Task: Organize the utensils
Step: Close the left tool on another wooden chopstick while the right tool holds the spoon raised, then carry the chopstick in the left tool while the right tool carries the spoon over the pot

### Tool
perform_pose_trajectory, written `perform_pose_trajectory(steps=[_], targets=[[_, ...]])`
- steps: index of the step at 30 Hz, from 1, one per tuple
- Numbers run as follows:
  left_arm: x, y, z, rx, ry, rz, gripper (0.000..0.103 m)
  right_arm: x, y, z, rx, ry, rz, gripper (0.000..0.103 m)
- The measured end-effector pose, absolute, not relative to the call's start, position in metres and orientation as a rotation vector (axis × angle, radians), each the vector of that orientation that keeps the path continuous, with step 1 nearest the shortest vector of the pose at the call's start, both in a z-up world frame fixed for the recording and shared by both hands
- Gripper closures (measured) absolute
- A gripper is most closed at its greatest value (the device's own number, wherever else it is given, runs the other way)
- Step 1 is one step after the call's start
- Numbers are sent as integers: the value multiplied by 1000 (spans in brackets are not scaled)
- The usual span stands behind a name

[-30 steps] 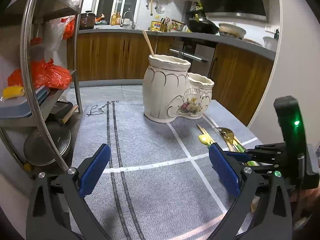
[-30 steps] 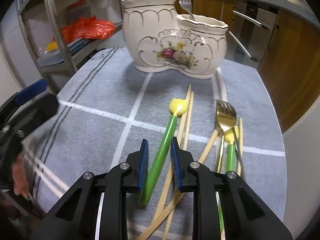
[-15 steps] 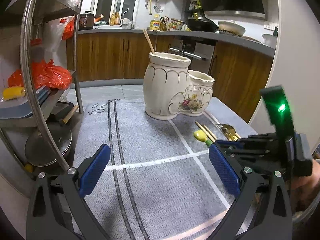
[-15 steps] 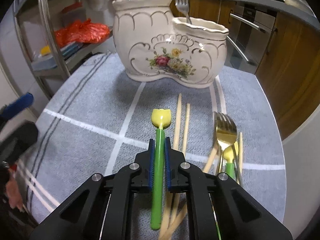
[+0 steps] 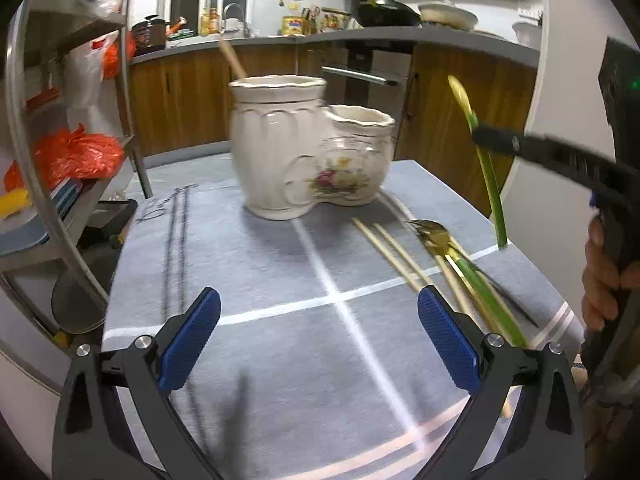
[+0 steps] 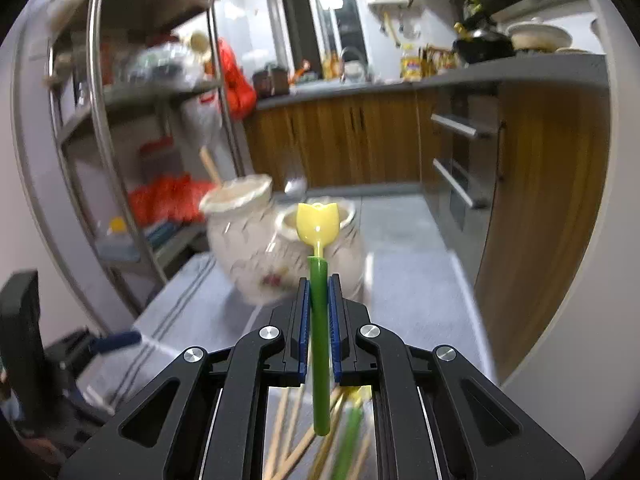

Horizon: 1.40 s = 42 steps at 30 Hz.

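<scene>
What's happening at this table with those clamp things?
A person is sorting utensils into a white ceramic holder. The right hand-held gripper is shut on a green-handled utensil with a yellow tulip-shaped end, held up off the table and pointing toward the holder. The left hand-held gripper hovers open and empty over the grey tablecloth. Chopsticks, a gold fork and another green-handled utensil still lie on the cloth.

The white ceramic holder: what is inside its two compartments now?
From the taller cup of the white ceramic holder a wooden stick pokes out. The lower cup shows only its rim; walls hide anything deeper.
</scene>
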State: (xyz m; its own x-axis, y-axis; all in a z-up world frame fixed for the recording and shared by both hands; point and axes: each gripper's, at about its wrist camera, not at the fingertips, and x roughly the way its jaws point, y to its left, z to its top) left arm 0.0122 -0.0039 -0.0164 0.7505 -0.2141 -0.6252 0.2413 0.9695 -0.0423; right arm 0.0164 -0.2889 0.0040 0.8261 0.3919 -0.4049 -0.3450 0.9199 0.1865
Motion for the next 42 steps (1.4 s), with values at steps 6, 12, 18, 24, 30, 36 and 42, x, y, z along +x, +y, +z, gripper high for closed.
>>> perform_pose_trajectory(steps=[6,12,18,24,30,36,42], targets=[[27,-42,-21,110,747,-234,7,22,-311,-8,153,464,413,93],[41,-63,-33,97,834,-194,25,19,-319,-8,182,469,436,93],[48,-72,-46,105,889,-150,31,16,-320,-7,190,467,453,93],[49,-84,-50,125,906,-145,35,15,-323,-6,193,461,455,93],[54,-88,-47,143,915,-169,68,12,-325,-5,198,455,458,93],[64,-78,-44,188,931,-223,97,9,-326,-5,200,453,464,93],[53,-60,-38,229,928,-273,97,8,-325,-5,201,454,468,93]])
